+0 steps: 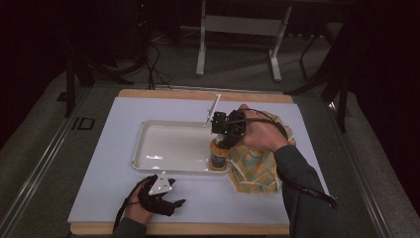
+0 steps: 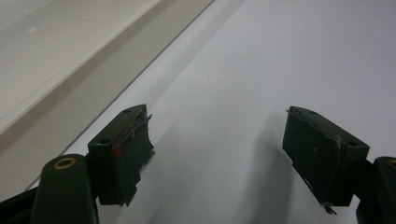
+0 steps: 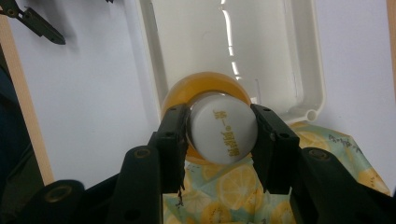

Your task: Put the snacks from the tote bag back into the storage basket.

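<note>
**Right gripper clamped on bottle cap at tray corner; left gripper idle, jaws apart**

Right gripper (image 1: 224, 141) points down, jaws pressed on both sides of the white round cap of a small orange-yellow plastic bottle (image 3: 223, 128). Printed yellow characters show on the cap top. The bottle stands about upright directly under this gripper, inside the shallow white rectangular plastic tray (image 1: 148, 166), at the tray's near right corner, close against the rim. In the right gripper view the tray (image 3: 306, 56) stretches away beyond the jaws.

Just beside the right gripper, under the person's right hand (image 1: 261, 131), lies a crumpled cloth with yellow lemon print on pale green (image 1: 255, 171). It sits outside the tray, touching the corner next to the bottle.

Left gripper (image 1: 171, 202) rests low on the white table sheet (image 1: 99, 188), in front of the tray's near edge, well apart from the bottle. Its jaws stand wide apart with nothing between them, bare white sheet (image 2: 261, 70) ahead and the tray rim (image 2: 70, 70) off to the jaws' left.
</note>
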The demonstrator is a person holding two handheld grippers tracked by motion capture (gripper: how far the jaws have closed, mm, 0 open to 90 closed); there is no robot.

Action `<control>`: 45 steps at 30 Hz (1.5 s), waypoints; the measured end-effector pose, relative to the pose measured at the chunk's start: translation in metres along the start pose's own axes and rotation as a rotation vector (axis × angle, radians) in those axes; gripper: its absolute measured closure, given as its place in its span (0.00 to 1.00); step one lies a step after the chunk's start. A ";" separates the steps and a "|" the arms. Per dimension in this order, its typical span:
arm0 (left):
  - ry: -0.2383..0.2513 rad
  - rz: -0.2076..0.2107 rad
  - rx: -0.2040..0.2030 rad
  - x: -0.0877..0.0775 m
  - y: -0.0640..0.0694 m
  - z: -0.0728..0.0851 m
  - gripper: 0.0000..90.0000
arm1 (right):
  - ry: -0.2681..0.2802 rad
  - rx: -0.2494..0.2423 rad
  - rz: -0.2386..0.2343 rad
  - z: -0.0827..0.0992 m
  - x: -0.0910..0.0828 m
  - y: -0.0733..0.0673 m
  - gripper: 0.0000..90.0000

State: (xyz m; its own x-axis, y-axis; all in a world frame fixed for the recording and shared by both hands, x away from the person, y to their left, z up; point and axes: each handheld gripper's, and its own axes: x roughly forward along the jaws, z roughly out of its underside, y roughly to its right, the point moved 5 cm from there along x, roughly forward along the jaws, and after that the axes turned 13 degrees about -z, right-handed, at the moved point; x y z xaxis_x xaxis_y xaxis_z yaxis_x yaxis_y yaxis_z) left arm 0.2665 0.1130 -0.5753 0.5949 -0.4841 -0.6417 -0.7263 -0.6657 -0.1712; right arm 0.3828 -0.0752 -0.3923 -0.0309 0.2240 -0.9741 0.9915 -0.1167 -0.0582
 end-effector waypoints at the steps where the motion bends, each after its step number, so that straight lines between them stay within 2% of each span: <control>1: 0.000 -0.001 0.000 0.000 0.000 0.000 0.26 | 0.002 -0.006 0.000 0.000 0.001 0.000 0.65; 18: -0.002 0.000 0.002 0.000 0.000 0.000 0.26 | -0.020 0.001 0.001 0.003 0.007 0.000 0.65; 30: -0.006 -0.001 0.010 0.000 0.000 0.000 0.26 | -0.045 0.031 -0.002 0.003 0.012 -0.002 0.65; 45: -0.010 -0.006 0.018 0.001 0.001 0.000 0.26 | -0.040 0.057 0.001 0.004 0.012 -0.002 0.64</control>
State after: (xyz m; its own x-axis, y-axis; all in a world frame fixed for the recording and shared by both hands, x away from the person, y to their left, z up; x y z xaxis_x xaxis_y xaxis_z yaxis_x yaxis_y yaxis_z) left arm 0.2662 0.1120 -0.5760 0.5959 -0.4740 -0.6483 -0.7288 -0.6582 -0.1887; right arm 0.3800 -0.0761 -0.4052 -0.0361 0.1849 -0.9821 0.9827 -0.1720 -0.0685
